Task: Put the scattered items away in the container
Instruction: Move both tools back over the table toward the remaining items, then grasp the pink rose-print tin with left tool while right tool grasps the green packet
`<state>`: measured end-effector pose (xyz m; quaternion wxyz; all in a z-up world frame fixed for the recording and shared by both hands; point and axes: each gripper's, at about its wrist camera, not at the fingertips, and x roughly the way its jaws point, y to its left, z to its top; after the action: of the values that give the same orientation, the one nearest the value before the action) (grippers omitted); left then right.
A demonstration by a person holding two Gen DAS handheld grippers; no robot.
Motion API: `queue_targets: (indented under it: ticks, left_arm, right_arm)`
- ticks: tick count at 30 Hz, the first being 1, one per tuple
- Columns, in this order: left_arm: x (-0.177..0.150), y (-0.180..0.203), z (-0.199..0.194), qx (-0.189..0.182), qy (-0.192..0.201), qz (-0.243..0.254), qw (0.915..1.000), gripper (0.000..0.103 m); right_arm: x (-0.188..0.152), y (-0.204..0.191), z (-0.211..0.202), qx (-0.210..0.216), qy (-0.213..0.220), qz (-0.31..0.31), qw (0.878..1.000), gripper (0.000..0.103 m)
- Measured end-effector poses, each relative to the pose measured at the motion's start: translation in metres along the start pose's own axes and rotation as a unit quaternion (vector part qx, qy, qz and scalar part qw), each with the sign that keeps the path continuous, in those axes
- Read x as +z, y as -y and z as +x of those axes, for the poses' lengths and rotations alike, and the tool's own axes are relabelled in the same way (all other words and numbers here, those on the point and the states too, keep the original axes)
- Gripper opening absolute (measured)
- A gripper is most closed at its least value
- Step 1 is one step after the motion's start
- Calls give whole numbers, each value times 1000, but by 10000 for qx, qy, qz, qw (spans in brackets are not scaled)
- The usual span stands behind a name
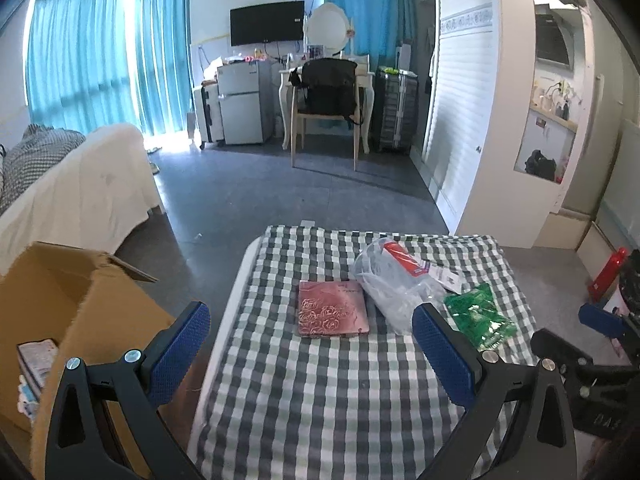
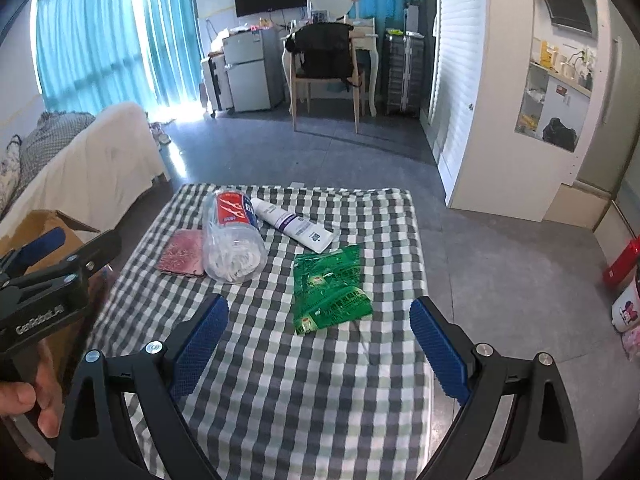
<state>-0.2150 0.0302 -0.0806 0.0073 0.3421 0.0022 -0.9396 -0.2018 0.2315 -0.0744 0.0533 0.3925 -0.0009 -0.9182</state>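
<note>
On the checked tablecloth (image 1: 320, 380) (image 2: 304, 380) lie a pink rose-patterned packet (image 1: 332, 308) (image 2: 182, 253), a clear bag of white items with a red label (image 1: 394, 280) (image 2: 234, 236), a white tube (image 2: 292, 226) and a green packet (image 1: 480, 318) (image 2: 330, 290). The cardboard box (image 1: 60, 304) (image 2: 44, 220) stands open to the left of the table, with some items inside. My left gripper (image 1: 310, 322) is open and empty, just short of the pink packet. My right gripper (image 2: 318, 312) is open and empty, around the near end of the green packet's position, above the cloth.
A bed with a white cover (image 1: 80, 184) runs along the left. A chair (image 1: 326, 104), small fridge (image 1: 242, 104) and suitcase (image 1: 396, 108) stand at the far wall. A red object (image 2: 624, 260) and soft toys (image 2: 628, 312) lie on the floor to the right.
</note>
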Motion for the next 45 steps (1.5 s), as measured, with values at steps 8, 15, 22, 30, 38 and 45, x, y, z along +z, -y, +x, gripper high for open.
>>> queue_targets:
  ticks: [8,15,22,30,38,45]
  left_arm:
    - [-4,-4,65,-53,-489,-137,9987,102]
    - [-16,8,100,-37,-779,154,9968,90]
    - [-20,14,120,-170,-1115,248,9933,90]
    - [-22,10,120,-200,-1096,236,9935,72]
    - [-20,-4,113,-211,-1006,-49,9947,72]
    - [-18,-4,104,-150,-928,22,9956,72]
  right_arm:
    - [5,-1,22,-19,-80,-9,10000,92]
    - [13,-3,34,-1,-96,-55,9999,92]
    - [16,-5,48,-23,-184,-80,9998,92]
    - [11,-7,66,-12,-339,-74,9994,92]
    - [9,-6,91,-9,-522,-59,9986,92]
    - [2,-10,112,-111,-693,-149,9974,92]
